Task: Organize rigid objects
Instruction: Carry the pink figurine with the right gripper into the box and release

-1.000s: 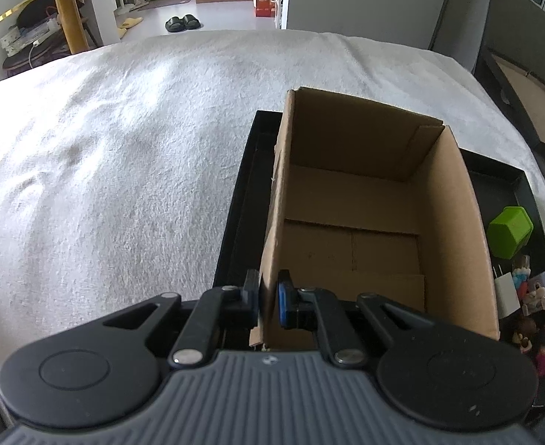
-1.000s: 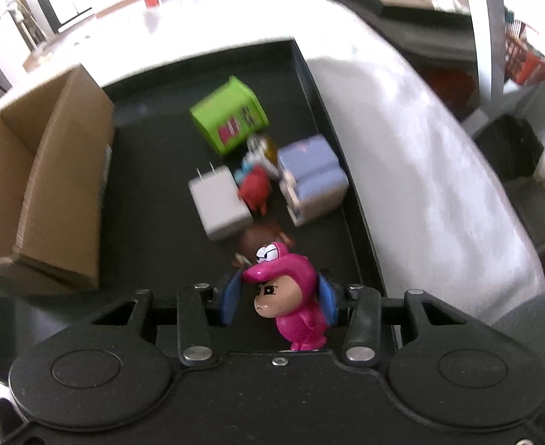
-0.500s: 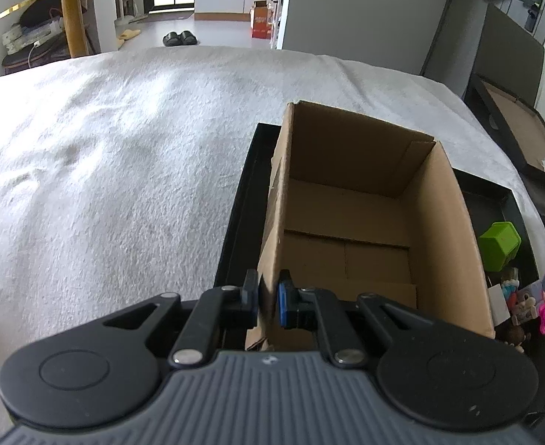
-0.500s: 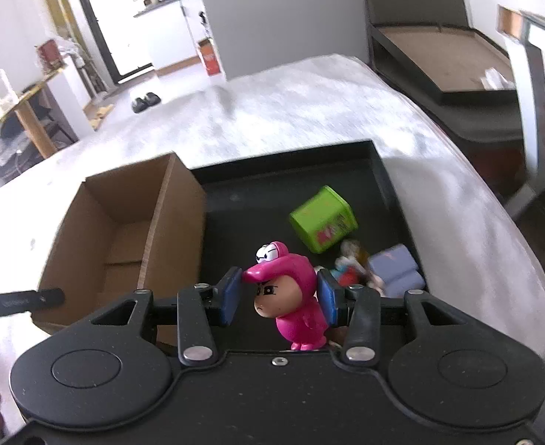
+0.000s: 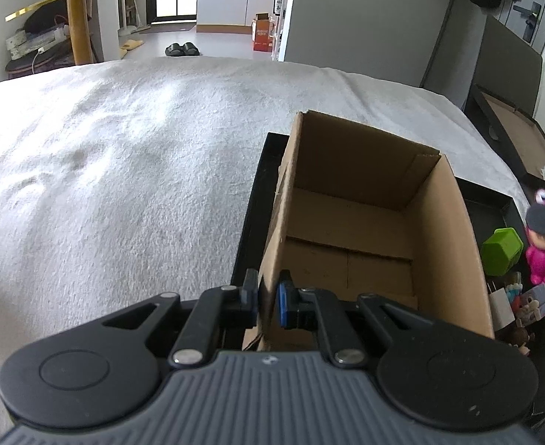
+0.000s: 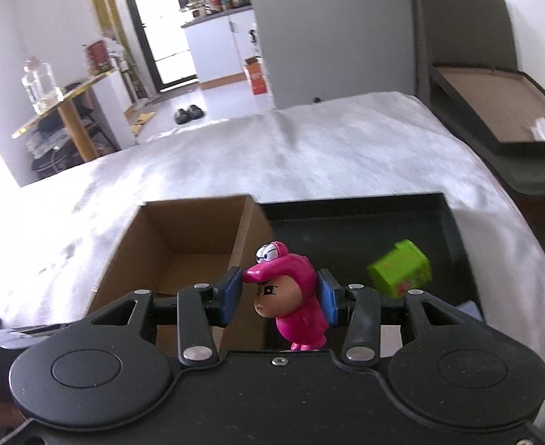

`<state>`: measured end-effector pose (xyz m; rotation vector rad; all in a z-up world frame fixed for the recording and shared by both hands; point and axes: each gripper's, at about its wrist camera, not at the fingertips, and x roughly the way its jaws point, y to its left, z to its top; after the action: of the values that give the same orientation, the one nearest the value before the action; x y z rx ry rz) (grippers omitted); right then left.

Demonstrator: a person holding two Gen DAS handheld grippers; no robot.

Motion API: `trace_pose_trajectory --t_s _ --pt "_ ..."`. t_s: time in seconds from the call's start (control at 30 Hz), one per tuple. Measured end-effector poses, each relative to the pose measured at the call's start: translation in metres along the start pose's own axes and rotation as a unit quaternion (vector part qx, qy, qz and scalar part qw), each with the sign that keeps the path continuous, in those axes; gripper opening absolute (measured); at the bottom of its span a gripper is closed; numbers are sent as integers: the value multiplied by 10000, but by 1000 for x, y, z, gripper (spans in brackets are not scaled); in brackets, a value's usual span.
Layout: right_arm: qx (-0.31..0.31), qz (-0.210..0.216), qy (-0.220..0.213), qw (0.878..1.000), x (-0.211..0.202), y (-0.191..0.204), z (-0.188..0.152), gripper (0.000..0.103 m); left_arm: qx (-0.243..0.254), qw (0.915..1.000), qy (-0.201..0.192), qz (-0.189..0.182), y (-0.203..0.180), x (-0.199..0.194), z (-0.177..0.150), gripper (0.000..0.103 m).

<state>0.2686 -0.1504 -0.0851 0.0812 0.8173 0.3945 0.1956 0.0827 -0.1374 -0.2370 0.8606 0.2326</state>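
Note:
An empty cardboard box (image 5: 350,244) stands in the left part of a black tray (image 5: 494,204) on a white-covered bed. My left gripper (image 5: 266,298) is shut on the box's near left wall. My right gripper (image 6: 279,293) is shut on a pink toy figure (image 6: 291,296), held in the air over the tray, just right of the box (image 6: 183,248). In the left wrist view the pink figure (image 5: 542,248) hangs at the right edge, above the tray. A green cube (image 5: 502,250) lies in the tray; in the right wrist view the green cube (image 6: 400,272) sits right of the figure.
Small items lie in the tray's near right corner: a white charger (image 5: 500,306), a pale blue block (image 5: 537,296) and little figures. The white bedcover (image 5: 124,193) spreads wide to the left. A dark shelf unit with a brown board (image 6: 494,111) stands at the right.
My right gripper has risen and swung left with the pink figure, from over the small items to beside the box. The left gripper keeps its hold on the box wall.

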Motion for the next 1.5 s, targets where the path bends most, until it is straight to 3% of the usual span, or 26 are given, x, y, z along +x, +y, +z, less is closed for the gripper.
trace_pose_trajectory --t_s 0.47,0.83,1.23,1.5 --pt "-471 448 228 9976 20 47 6 43 -56 9999 -9 -108 7 2 2 10" --pt "-395 554 455 9966 35 61 11 46 -172 9996 -25 -207 12 3 1 11" --pt "-259 242 405 9985 7 34 9 57 -145 9998 -134 -83 11 -2 1 11" --pt "33 -89 391 9992 -13 -4 1 58 -86 9998 -184 24 8 -3 0 11"
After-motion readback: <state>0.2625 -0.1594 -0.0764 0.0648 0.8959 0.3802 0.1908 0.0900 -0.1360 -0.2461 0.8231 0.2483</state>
